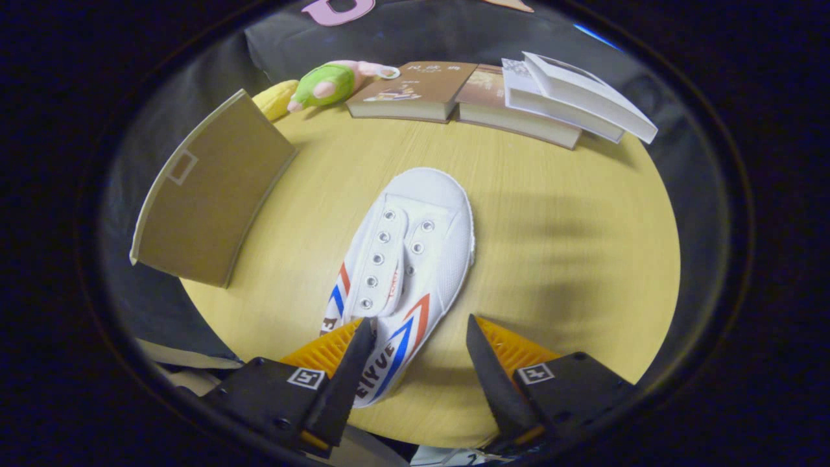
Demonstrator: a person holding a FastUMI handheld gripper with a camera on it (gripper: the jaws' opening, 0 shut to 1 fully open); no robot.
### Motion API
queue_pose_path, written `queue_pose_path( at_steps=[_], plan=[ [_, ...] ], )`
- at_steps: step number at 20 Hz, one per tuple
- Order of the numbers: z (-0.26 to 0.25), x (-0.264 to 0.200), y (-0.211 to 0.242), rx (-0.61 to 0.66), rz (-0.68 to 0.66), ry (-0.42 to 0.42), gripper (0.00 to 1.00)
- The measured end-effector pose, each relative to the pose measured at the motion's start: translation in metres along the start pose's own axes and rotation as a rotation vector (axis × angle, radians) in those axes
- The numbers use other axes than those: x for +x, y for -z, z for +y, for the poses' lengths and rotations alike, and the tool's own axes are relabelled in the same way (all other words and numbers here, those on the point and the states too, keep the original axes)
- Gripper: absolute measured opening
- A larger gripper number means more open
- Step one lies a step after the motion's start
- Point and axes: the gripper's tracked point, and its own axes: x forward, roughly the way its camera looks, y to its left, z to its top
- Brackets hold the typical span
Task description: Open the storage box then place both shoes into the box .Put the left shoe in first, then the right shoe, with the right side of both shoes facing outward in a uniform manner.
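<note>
A white canvas shoe (408, 259) with red and blue stripes lies on the round wooden table (570, 259), toe pointing away from me. Its heel end reaches back between my fingers. My gripper (420, 327) is open: the left finger (353, 353) overlaps the shoe's heel side, the right finger (483, 353) stands apart from the shoe over bare table. To the left of the shoe, a brown cardboard lid or box panel (207, 194) stands tilted at the table's edge.
Several books (506, 97) lie along the far edge of the table, two white ones stacked at the right. A green and pink plush toy (327, 83) and a yellow object (275, 98) sit at the far left, behind the cardboard panel.
</note>
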Motion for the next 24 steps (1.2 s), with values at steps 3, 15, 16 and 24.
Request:
queue_pose_path(
  at_steps=[3,15,16,24],
  plan=[
    [0.004,0.001,0.003,0.070,0.035,-0.048,0.68],
    [0.002,-0.009,0.001,0.398,0.018,-0.088,0.05],
    [0.005,-0.014,-0.003,0.421,0.004,-0.098,0.05],
    [0.041,-0.054,-0.039,0.493,-0.077,-0.169,0.05]
  ],
)
